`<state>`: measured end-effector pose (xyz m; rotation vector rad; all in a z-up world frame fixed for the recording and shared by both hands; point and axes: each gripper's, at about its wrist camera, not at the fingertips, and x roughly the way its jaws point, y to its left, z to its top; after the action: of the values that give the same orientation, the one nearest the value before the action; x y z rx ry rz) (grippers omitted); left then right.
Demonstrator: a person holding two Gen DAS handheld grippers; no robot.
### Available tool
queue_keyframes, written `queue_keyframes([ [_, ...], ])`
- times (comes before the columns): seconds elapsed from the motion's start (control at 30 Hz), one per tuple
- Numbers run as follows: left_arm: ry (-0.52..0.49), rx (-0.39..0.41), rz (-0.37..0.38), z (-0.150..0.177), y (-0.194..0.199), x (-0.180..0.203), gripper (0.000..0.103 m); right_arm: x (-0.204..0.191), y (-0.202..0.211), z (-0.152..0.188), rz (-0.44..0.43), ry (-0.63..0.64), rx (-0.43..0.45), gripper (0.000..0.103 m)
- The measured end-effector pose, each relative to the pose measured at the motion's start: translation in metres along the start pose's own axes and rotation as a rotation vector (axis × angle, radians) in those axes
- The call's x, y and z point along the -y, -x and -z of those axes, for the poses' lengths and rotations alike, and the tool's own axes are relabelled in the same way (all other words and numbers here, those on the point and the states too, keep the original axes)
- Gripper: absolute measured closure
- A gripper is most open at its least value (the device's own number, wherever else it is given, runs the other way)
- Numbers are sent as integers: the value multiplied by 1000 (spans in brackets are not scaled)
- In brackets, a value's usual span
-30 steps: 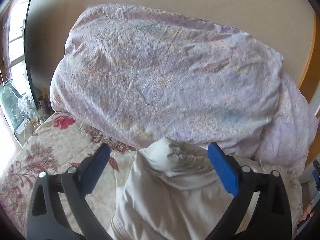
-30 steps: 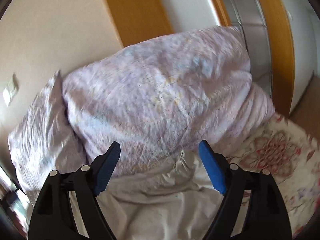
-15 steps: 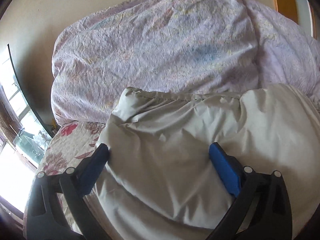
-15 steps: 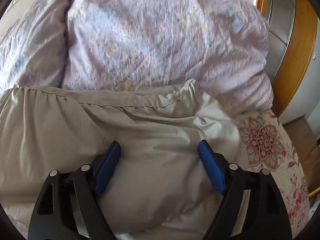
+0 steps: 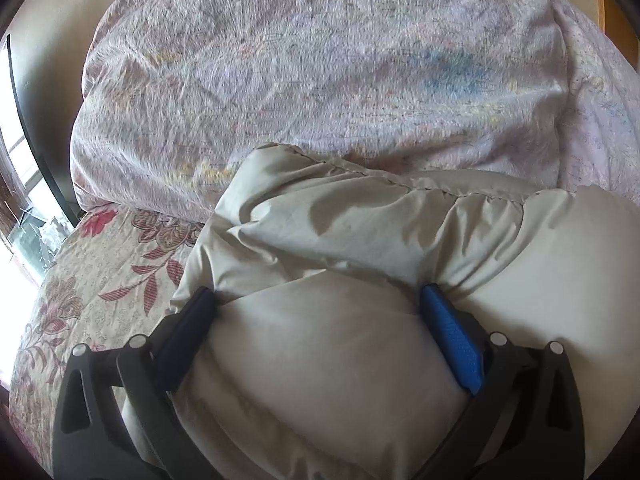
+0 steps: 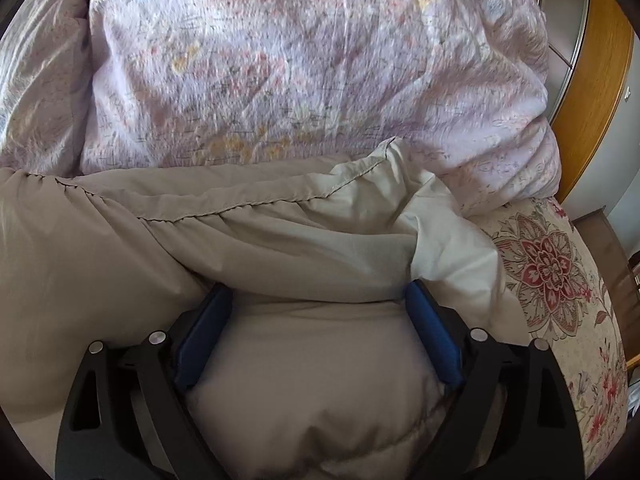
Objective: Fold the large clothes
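Observation:
A puffy beige jacket [image 5: 340,240] lies bunched on the bed, its stitched hem running across just in front of a lilac duvet. My left gripper [image 5: 318,292] is pushed down into it, and a thick bulge of padding fills the wide gap and presses on both blue pads. In the right wrist view the same jacket [image 6: 240,248] swells between the pads of my right gripper [image 6: 318,288]. Those jaws are opening while the padding still touches both pads. A paler corner of lining [image 6: 440,240] sticks out to the right.
The crumpled lilac duvet [image 5: 320,80] is heaped behind the jacket and fills the far side [image 6: 300,72]. A floral bedspread [image 5: 100,272] shows at the left and at the right [image 6: 552,280]. A wooden wardrobe [image 6: 596,92] stands right of the bed, a window [image 5: 24,184] left.
Both grippers have come down and forward with the jacket, from held up before the duvet to pressed onto the bed. The right jaws stand wider than before.

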<state>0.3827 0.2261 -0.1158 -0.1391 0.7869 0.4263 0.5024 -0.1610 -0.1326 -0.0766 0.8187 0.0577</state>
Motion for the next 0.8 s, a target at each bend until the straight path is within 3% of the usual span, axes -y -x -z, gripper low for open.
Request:
queue_keyframes([
  [0.27, 32, -31, 23, -4, -22, -5, 2, 3, -20, -6, 9, -14, -14, 7],
  [0.8, -12, -79, -59, -15, -57, 13, 2, -3, -27, -12, 43, -14, -20, 6],
])
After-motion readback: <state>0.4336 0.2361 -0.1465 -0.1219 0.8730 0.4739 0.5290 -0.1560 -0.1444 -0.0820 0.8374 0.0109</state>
